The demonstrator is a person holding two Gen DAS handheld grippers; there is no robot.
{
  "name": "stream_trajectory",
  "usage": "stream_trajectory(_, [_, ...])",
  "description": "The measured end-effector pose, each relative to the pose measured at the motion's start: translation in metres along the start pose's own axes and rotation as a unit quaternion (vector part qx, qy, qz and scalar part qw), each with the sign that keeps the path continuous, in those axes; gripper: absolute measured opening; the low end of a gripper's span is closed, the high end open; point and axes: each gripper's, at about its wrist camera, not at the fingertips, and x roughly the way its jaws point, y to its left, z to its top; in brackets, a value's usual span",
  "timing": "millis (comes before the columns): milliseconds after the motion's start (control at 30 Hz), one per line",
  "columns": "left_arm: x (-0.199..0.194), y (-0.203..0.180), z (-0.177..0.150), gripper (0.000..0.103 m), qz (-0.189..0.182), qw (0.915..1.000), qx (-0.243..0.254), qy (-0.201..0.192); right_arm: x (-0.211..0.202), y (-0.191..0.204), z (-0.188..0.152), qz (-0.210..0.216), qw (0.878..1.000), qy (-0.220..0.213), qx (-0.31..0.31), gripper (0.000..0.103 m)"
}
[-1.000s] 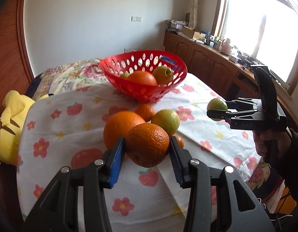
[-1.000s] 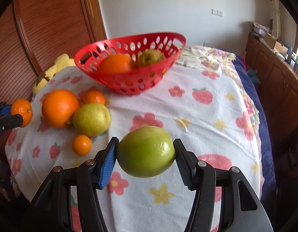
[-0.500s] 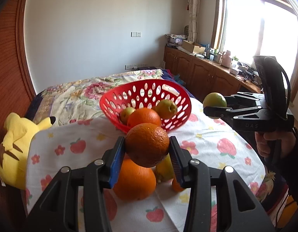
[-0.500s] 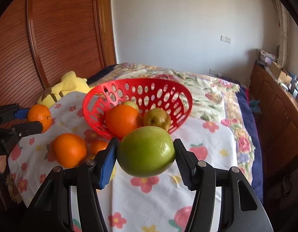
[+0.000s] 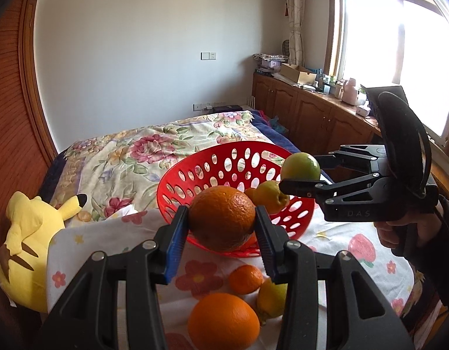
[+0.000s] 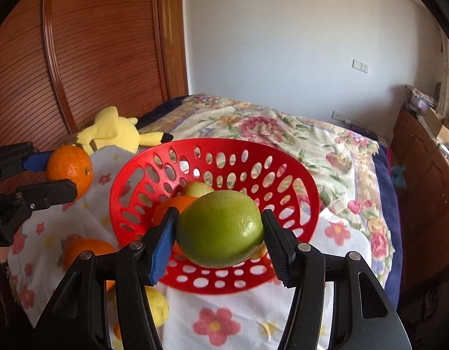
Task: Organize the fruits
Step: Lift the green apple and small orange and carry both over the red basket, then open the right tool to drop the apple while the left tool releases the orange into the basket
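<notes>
My left gripper (image 5: 221, 227) is shut on an orange (image 5: 222, 221) and holds it in the air at the near rim of the red basket (image 5: 177, 180). My right gripper (image 6: 220, 237) is shut on a green apple (image 6: 221, 229) and holds it above the basket's near rim (image 6: 212, 287). The right gripper with the apple (image 5: 300, 166) shows over the basket's right side in the left wrist view. The left gripper with its orange (image 6: 69, 167) shows left of the basket in the right wrist view. Inside the basket lie an orange (image 6: 171, 207) and yellow-green fruits (image 5: 269, 197).
On the flowered cloth (image 5: 113, 233) lie a big orange (image 5: 223, 322), a small orange (image 5: 245, 278) and a yellow-green fruit (image 5: 272, 297). A yellow plush toy (image 5: 26, 242) lies at the left. A flowered bedspread (image 6: 282, 128) is behind the basket. Wooden cabinets (image 5: 312, 113) stand at the right.
Both grippers have risen and moved forward toward the basket with their fruits. The apple is now over the basket's rim, and the orange is at its near edge.
</notes>
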Motion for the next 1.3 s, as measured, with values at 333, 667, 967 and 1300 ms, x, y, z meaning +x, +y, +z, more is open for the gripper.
stream_trajectory(333, [0.03, 0.001, 0.007, 0.044, 0.0, 0.9999, -0.001, 0.016, 0.035, -0.013, 0.015, 0.008, 1.0, 0.022, 0.004, 0.059])
stream_trajectory(667, [0.047, 0.007, 0.007, 0.044, 0.005, 0.9995, -0.006, 0.031, 0.066, -0.023, 0.017, 0.008, 0.998, 0.062, 0.025, 0.059])
stream_trajectory(967, [0.058, 0.004, 0.01, 0.044, 0.008, 0.9992, -0.005, 0.04, 0.072, -0.021, 0.021, 0.006, 0.998, 0.061, 0.029, 0.059])
stream_trajectory(1300, [0.07, 0.001, 0.014, 0.044, 0.01, 0.9987, 0.0, 0.05, 0.055, -0.029, 0.015, 0.005, 0.999, 0.033, 0.035, 0.06])
